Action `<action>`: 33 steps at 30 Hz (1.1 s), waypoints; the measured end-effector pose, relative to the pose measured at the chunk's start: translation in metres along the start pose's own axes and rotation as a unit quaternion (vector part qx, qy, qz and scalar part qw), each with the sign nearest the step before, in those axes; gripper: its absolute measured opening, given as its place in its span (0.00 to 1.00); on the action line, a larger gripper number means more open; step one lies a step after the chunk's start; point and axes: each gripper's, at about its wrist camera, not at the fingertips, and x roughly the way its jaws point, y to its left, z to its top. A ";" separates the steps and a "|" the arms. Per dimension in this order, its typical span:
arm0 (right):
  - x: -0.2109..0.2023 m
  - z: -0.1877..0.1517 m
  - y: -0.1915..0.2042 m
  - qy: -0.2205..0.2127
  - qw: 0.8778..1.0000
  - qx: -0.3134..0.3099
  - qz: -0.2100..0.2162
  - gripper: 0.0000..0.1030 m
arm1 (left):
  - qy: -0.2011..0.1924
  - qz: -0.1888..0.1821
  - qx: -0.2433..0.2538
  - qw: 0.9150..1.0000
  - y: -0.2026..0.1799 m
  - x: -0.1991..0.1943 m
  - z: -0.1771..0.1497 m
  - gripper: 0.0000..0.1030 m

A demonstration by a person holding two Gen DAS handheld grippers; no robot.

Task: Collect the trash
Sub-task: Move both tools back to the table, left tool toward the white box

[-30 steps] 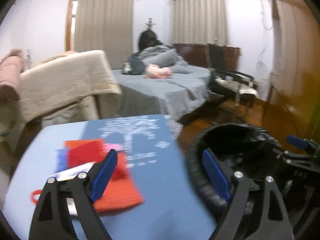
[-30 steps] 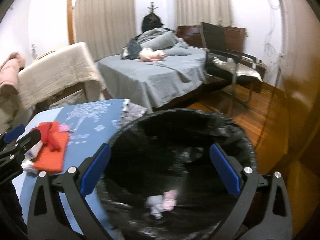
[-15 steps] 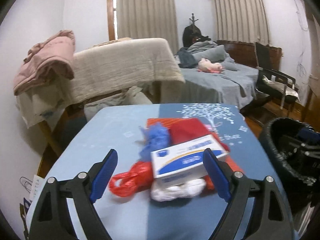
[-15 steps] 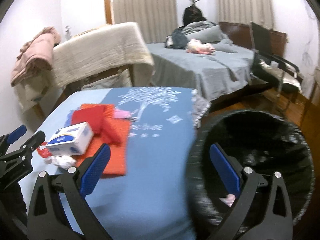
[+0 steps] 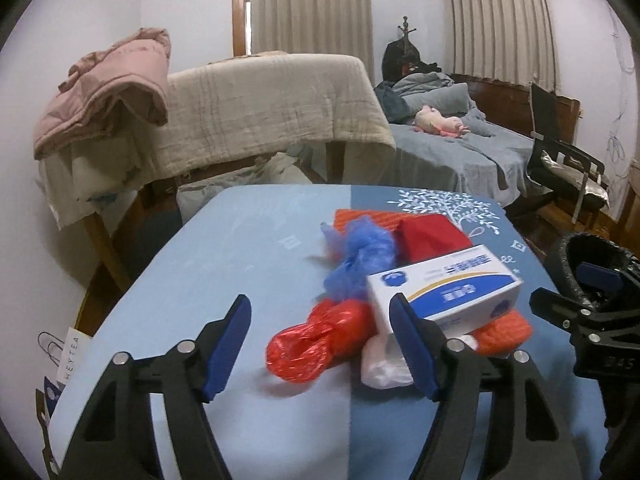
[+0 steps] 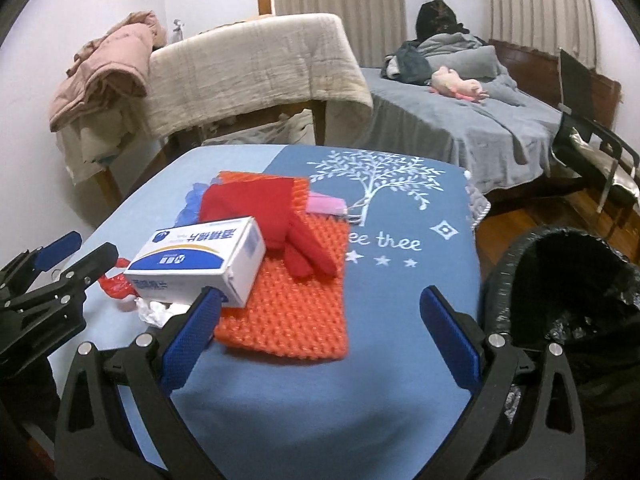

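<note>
Over a blue-clothed table (image 6: 400, 320) in a bedroom, two black handheld grippers with blue pads are hovering above a heap of trash. Nothing is sitting between the closing jaws of the left gripper (image 5: 320, 344), which is pointing at a crumpled red plastic bag (image 5: 316, 340) lying beside a blue plastic bag (image 5: 356, 256) and a white-and-blue cardboard box (image 6: 200, 260). Spread wide and empty, the right gripper (image 6: 320, 332) is hanging over an orange knitted mat (image 6: 296, 304) bearing a red cloth (image 6: 272, 216). A black-lined trash bin (image 6: 568, 292) is standing just beside the table's right edge.
</note>
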 end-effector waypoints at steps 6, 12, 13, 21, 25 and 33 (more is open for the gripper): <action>0.011 0.002 0.007 0.007 1.000 -0.010 0.000 0.94 | 0.019 0.001 -0.003 1.000 0.006 0.013 -0.006 0.67; 0.023 0.008 0.003 0.010 1.000 -0.008 -0.012 0.94 | 0.026 -0.022 -0.006 0.999 0.004 0.018 -0.012 0.67; 0.025 0.010 0.002 0.010 1.000 -0.011 -0.014 0.94 | 0.027 -0.026 -0.007 0.999 0.003 0.018 -0.012 0.67; 0.037 0.014 -0.024 0.017 0.999 0.006 -0.039 0.94 | 0.030 -0.069 0.003 0.997 -0.017 0.018 -0.013 0.67; 0.028 0.009 -0.038 0.016 0.999 0.016 -0.045 0.94 | 0.027 -0.091 0.000 0.995 -0.020 0.017 -0.010 0.70; 0.012 0.001 -0.058 0.016 0.998 0.028 -0.057 0.94 | 0.015 -0.124 0.018 0.992 -0.025 0.007 -0.010 0.76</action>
